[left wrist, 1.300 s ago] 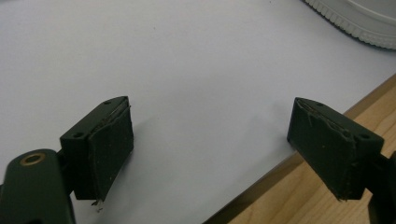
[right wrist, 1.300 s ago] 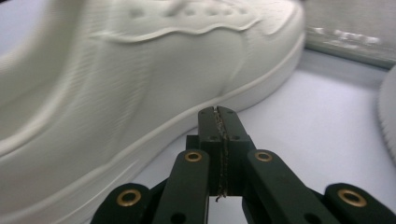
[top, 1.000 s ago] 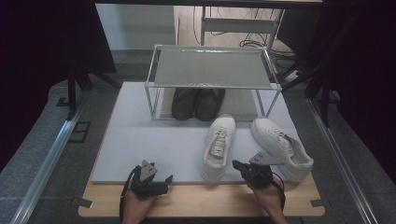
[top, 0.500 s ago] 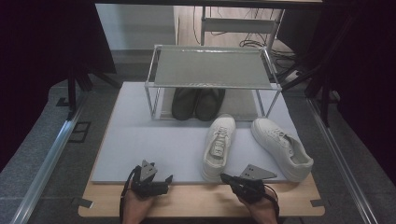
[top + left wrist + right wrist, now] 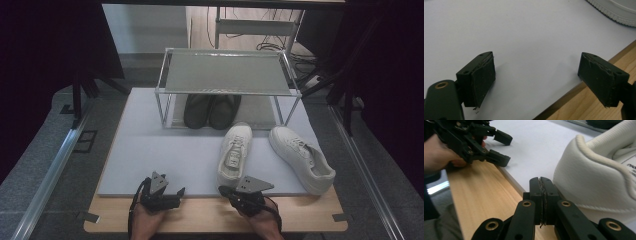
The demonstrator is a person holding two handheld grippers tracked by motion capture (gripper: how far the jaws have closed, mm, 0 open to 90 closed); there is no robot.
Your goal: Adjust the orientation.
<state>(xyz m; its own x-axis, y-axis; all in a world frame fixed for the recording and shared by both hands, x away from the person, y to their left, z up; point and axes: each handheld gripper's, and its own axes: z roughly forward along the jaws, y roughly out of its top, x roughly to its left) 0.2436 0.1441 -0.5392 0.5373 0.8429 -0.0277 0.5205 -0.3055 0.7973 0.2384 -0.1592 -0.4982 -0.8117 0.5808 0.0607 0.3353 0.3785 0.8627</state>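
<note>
Taking the metal rack (image 5: 227, 72) as landmark: a pair of dark shoes (image 5: 210, 111) stands under it, and the rack's shelf and shadow hide their heels, so their details are hard to make out. In front of the rack lies the grey mat (image 5: 165, 150) on the wooden tabletop (image 5: 310, 215).

At the near left corner of the mat, far in front of the rack, is the left claw (image 5: 176, 192). In the left gripper view its jaws stand wide apart with nothing between them; they hang over the mat's edge, and only a cut-off piece of a white sole (image 5: 616, 12) shows at the top right. In the right gripper view this claw (image 5: 502, 146) is also seen open, held in a hand (image 5: 439, 150).

In front of the rack, slightly to the right, lies the first white shoe (image 5: 235, 152), toe toward the rack. Its heel end is near the mat's front edge, and the right claw (image 5: 223, 190) is just beside that heel. In the right gripper view the right claw's (image 5: 541, 182) jaws are pressed together with nothing between them, and the shoe's heel (image 5: 596, 177) is very close on their right side; I cannot tell if they touch. The shoe is cut off by the frame there.

Farther right, the second white shoe (image 5: 302, 157) lies at an angle, heel toward the mat's near right corner.
</note>
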